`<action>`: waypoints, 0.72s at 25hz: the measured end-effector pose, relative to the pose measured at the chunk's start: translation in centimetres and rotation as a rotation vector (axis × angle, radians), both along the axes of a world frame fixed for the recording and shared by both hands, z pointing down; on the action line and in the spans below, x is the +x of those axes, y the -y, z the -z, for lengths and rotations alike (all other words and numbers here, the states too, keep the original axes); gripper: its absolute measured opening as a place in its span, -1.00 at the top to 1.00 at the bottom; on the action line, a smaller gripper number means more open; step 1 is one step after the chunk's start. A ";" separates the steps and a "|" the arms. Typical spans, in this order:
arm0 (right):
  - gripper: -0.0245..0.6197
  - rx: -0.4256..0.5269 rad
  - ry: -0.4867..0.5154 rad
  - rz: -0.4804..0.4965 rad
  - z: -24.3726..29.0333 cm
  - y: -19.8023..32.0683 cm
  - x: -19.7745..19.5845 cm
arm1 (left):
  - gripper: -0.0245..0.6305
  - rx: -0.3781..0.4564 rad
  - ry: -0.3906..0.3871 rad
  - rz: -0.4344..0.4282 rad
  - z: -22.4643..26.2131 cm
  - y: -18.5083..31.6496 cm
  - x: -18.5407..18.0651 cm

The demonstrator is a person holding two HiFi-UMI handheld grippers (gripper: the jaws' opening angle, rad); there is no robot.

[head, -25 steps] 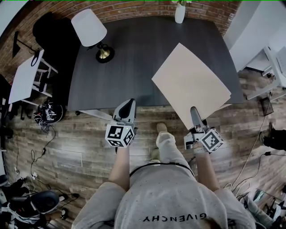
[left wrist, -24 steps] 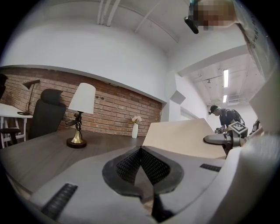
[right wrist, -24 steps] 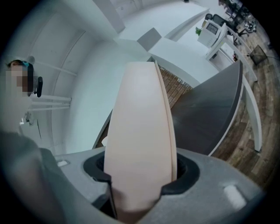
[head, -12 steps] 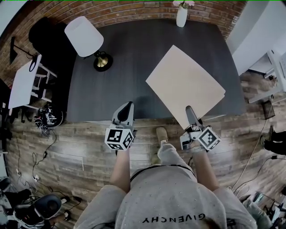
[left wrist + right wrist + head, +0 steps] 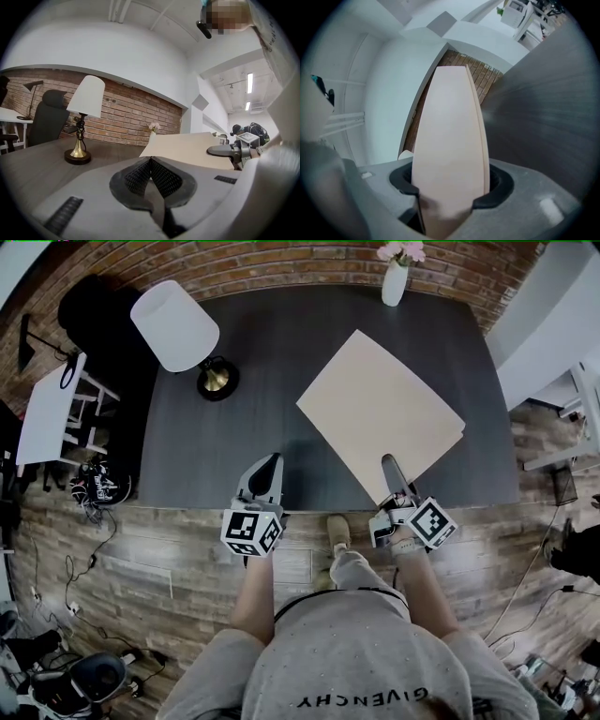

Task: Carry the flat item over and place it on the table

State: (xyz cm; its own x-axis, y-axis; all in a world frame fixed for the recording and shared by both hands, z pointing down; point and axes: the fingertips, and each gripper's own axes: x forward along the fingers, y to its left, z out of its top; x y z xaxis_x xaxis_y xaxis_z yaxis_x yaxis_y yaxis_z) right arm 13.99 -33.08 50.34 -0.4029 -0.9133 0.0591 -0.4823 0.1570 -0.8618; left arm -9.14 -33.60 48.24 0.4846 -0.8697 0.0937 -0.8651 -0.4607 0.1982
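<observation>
The flat item is a large beige board (image 5: 380, 409) that hangs over the right half of the dark table (image 5: 253, 362). My right gripper (image 5: 391, 468) is shut on its near corner at the table's front edge. In the right gripper view the board (image 5: 450, 131) fills the gap between the jaws of the right gripper (image 5: 450, 187). My left gripper (image 5: 269, 465) is shut and empty over the table's front edge, to the left of the board. In the left gripper view the left gripper (image 5: 150, 161) has its pads together, and the board (image 5: 187, 147) shows ahead on the right.
A white-shaded lamp (image 5: 176, 326) on a brass base stands at the table's back left. A white vase (image 5: 395, 282) with flowers stands at the back edge by the brick wall. A black chair (image 5: 94, 315) and a white side table (image 5: 47, 404) are on the left.
The right gripper and the board have moved forward and left, so that more of the board is now over the table. The table's edge has come closer to both grippers.
</observation>
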 end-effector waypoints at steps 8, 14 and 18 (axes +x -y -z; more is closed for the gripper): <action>0.07 -0.103 0.085 -0.045 -2.5 5.2 -0.5 | 0.93 -0.007 0.018 0.024 -0.7 2.7 -0.6; 0.07 -0.126 0.210 -0.080 -3.4 9.4 -1.5 | 0.93 -0.009 -0.010 0.036 -0.4 4.0 -0.6; 0.07 -0.162 0.257 -0.112 -4.0 11.2 -1.9 | 0.93 -0.005 -0.016 0.033 -0.1 4.5 -0.3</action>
